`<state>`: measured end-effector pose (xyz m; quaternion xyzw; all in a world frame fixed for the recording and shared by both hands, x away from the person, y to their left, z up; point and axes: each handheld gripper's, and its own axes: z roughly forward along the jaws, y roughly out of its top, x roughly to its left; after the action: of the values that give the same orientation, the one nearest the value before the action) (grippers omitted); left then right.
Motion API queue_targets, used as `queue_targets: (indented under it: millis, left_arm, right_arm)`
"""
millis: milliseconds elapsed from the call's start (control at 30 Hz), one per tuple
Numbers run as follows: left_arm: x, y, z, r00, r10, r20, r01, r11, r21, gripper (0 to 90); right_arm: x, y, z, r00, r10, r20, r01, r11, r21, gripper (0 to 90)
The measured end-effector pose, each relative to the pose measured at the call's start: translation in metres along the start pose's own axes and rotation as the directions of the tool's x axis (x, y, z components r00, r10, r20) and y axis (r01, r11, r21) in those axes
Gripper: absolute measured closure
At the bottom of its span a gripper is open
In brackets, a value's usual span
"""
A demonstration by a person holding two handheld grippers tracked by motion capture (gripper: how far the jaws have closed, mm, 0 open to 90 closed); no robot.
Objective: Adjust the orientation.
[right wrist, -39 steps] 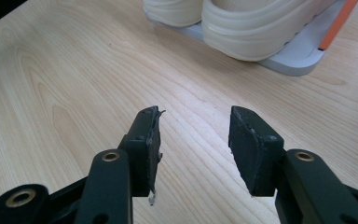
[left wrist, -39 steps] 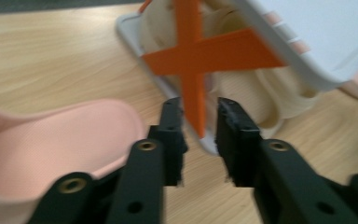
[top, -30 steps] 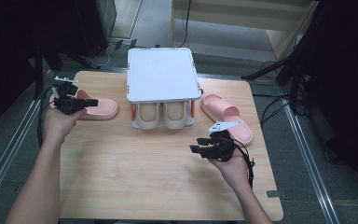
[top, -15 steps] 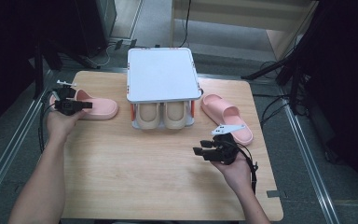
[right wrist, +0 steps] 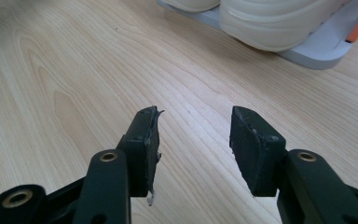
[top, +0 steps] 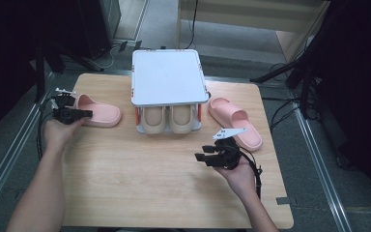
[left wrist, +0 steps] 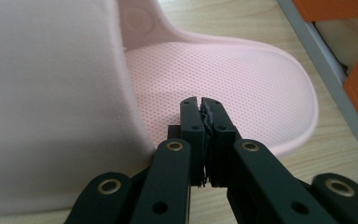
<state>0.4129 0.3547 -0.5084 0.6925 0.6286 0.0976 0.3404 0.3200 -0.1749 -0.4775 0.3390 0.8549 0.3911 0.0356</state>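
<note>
Left gripper at the pink slipper, right gripper idle over bare wood.

The left gripper (top: 79, 114), jaws pressed together with nothing clearly between them, sits over the left pink slipper (top: 99, 113) at the table's (top: 140, 193) nine o'clock; its tips hang above the mesh insole (left wrist: 223, 74), strap to their left. The right gripper (top: 207, 158), jaws wide apart and empty, hovers at five o'clock, the shoe rack (top: 168, 77) at its twelve. No readable writing.
</note>
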Motion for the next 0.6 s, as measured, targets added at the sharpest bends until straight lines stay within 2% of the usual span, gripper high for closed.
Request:
queue_targets:
  millis: [167,333,400,500,600]
  left_arm:
    - [0.0,-0.006,-0.006,0.9999,0.012,-0.01,-0.012,0.9997,0.021,86.7]
    - [0.006,-0.014,-0.015,0.9999,0.006,-0.013,-0.006,0.9999,0.015,86.8]
    - [0.01,-0.018,-0.019,0.9999,-0.007,-0.008,0.008,0.9998,0.017,86.8]
    - [0.015,-0.023,-0.024,0.9993,-0.013,-0.035,0.014,0.9997,0.02,86.8]
    - [0.018,-0.027,-0.028,0.9986,-0.052,-0.01,0.052,0.9986,0.011,85.6]
  right_arm:
    - [0.0,0.004,0.005,0.9998,-0.012,-0.013,0.012,1.0,0.001,52.8]
    - [0.001,0.01,0.009,0.9995,-0.02,-0.025,0.02,1.0,-0.001,52.8]
    - [0.001,0.013,0.011,0.9993,-0.024,-0.029,0.024,1.0,0.004,52.9]
    - [0.002,0.016,0.014,0.9986,-0.036,-0.039,0.036,0.999,0.005,52.8]
    - [0.004,0.019,0.017,0.998,-0.045,-0.044,0.045,0.999,0.009,52.9]
